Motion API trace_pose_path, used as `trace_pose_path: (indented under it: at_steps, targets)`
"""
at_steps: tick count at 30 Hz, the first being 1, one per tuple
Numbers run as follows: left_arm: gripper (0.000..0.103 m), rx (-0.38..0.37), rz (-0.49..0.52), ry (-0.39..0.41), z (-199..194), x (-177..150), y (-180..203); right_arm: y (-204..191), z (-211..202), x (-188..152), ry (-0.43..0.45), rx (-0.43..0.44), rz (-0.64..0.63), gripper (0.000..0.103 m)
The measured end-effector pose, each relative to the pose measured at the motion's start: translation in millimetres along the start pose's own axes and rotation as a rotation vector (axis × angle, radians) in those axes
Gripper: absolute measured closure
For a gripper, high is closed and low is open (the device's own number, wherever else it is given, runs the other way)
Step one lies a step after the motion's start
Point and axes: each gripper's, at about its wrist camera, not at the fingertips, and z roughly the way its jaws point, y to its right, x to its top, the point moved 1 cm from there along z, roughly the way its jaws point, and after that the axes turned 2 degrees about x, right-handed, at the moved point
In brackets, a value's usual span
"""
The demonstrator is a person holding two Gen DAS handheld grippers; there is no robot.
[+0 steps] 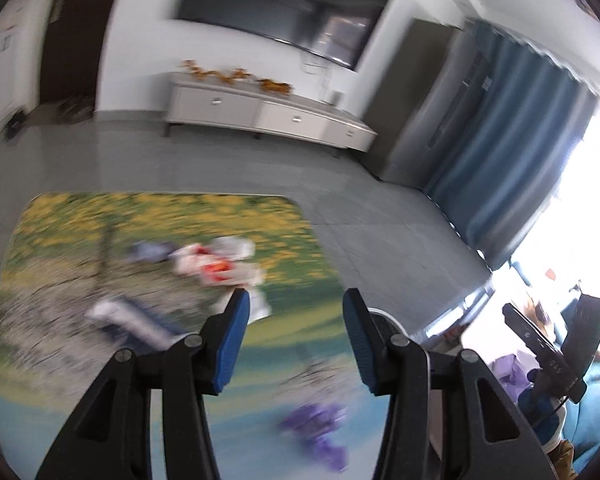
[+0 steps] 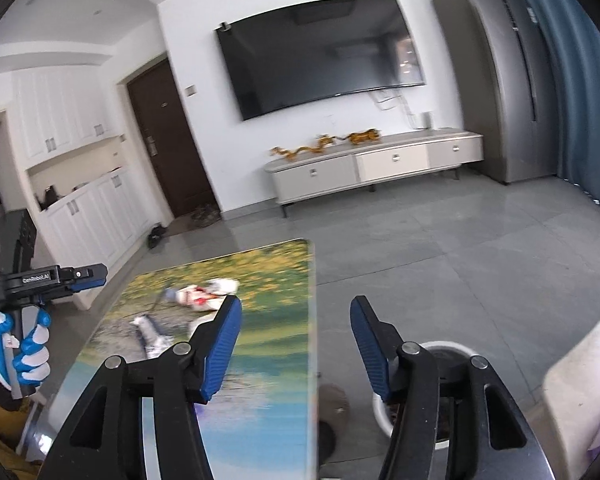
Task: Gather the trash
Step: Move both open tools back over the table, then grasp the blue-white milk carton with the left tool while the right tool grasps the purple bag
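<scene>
Task looks barely started: both the left gripper [image 1: 296,300] and the right gripper [image 2: 296,308] are spread wide and hold nothing. Trash remains on the table [image 2: 268,360]: a red-white wrapper pile [image 1: 216,260], a blue-white packet [image 1: 132,320], a purple wrapper [image 1: 320,428], all blurred. A white bin [image 2: 448,348] stands on the floor beside the table; its contents are unclear. Every piece appears left to collect.
</scene>
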Motion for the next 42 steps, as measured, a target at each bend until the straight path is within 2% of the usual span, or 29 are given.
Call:
trace_pose_path:
  at_steps: [6, 7, 12, 20, 28, 32, 37, 38, 41, 42]
  targets:
    - [0.054, 0.067, -0.102, 0.009, -27, -21, -76, -50, 34, -14, -0.096, 0.094, -0.034, 0.045]
    - [0.05, 0.077, -0.118, 0.005, -27, -26, -85, -57, 41, -18, -0.125, 0.109, -0.046, 0.045]
    - [0.05, 0.075, -0.205, -0.069, -6, -47, -115, -83, 69, -48, -0.249, 0.188, -0.083, 0.04]
    - [0.05, 0.091, -0.286, -0.174, 47, -64, -122, -100, 112, -93, -0.421, 0.274, -0.11, 0.037]
    - [0.05, 0.15, -0.372, -0.256, 101, -66, -136, -103, 147, -112, -0.5, 0.315, -0.123, 0.035]
    - [0.057, 0.18, -0.396, -0.288, 120, -66, -140, -105, 157, -116, -0.526, 0.334, -0.14, 0.035]
    - [0.065, 0.196, -0.422, -0.285, 126, -62, -146, -106, 165, -120, -0.548, 0.348, -0.146, 0.035]
    - [0.066, 0.199, -0.423, -0.282, 127, -61, -146, -105, 166, -121, -0.549, 0.35, -0.146, 0.037]
    - [0.07, 0.196, -0.43, -0.267, 126, -60, -149, -104, 169, -123, -0.555, 0.359, -0.14, 0.055]
    - [0.072, 0.19, -0.428, -0.258, 124, -60, -150, -103, 169, -124, -0.555, 0.363, -0.137, 0.057]
